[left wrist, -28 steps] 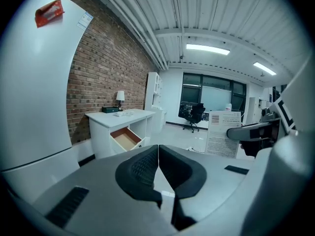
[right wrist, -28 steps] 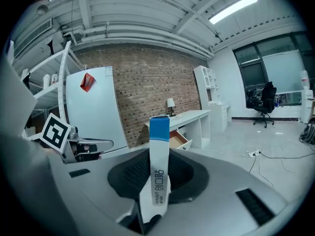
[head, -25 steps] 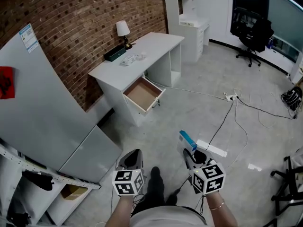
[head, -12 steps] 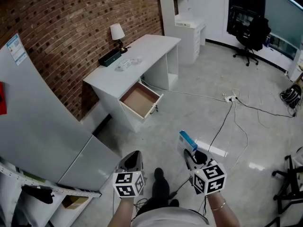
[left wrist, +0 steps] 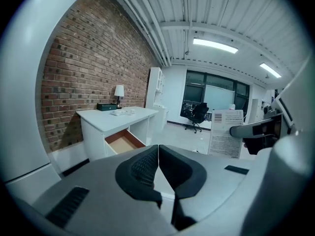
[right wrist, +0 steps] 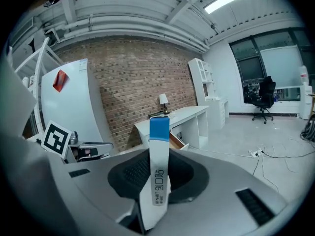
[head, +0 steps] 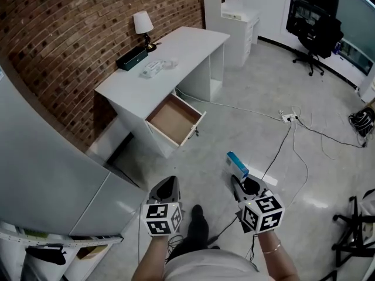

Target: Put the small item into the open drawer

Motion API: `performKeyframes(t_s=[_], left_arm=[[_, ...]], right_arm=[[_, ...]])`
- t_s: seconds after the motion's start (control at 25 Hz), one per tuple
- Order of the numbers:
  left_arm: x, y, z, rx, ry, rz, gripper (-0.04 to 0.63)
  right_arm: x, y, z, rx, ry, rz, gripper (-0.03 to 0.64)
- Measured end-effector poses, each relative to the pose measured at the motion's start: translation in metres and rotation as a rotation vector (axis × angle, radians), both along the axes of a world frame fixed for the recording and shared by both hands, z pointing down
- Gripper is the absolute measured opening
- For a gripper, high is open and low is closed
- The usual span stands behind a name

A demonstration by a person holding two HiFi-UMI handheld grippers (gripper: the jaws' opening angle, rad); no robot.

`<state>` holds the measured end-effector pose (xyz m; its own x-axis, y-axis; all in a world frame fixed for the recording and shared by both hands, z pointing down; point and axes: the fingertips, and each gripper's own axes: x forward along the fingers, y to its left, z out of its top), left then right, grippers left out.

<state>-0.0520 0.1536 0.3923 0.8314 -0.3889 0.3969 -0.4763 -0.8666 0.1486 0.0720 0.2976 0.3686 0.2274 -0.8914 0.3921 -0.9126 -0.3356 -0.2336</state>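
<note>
My right gripper (head: 241,183) (right wrist: 153,181) is shut on a small flat white box with a blue end (head: 237,164) (right wrist: 158,156), which sticks up from between the pads. The same box (left wrist: 226,132) shows at the right of the left gripper view. My left gripper (head: 166,187) (left wrist: 158,173) is shut with nothing in it. Ahead stands a white desk (head: 146,81) (left wrist: 106,122) against the brick wall. Its drawer (head: 174,119) (left wrist: 120,142) (right wrist: 176,140) is pulled open and shows a bare brown bottom. Both grippers hang over the floor, well short of the drawer.
A small lamp (head: 140,25), a dark box (head: 131,57) and some clear wrapping (head: 153,68) sit on the desk. A big white board (head: 41,157) leans at the left. Cables and a power strip (head: 288,117) lie on the floor at right, with an office chair (head: 313,37) beyond.
The view has advanced toward the desk: desk and open drawer lie lower and nearer in the head view. Both grippers keep their pose, the right one still holding the box.
</note>
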Motion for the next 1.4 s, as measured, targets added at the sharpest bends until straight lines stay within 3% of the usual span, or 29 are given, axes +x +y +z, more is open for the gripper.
performKeyframes(t_s=[0.4, 0.72, 1.16, 1.4], left_arm=[[0.048, -0.133, 0.004, -0.01, -0.008, 0.008, 0.023], [0.059, -0.202, 0.004, -0.018, 0.014, -0.017, 0.023], [0.071, -0.274, 0.032, -0.04, -0.01, -0.121, 0.023], [0.083, -0.309, 0.057, -0.06, -0.043, -0.249, 0.023]], right_arm=[[0.049, -0.141, 0.011, -0.035, -0.021, -0.02, 0.081], [0.061, -0.221, 0.013, -0.053, -0.016, -0.053, 0.081], [0.101, -0.308, 0.041, -0.106, -0.003, -0.141, 0.081], [0.137, -0.365, 0.078, -0.16, -0.004, -0.266, 0.081]])
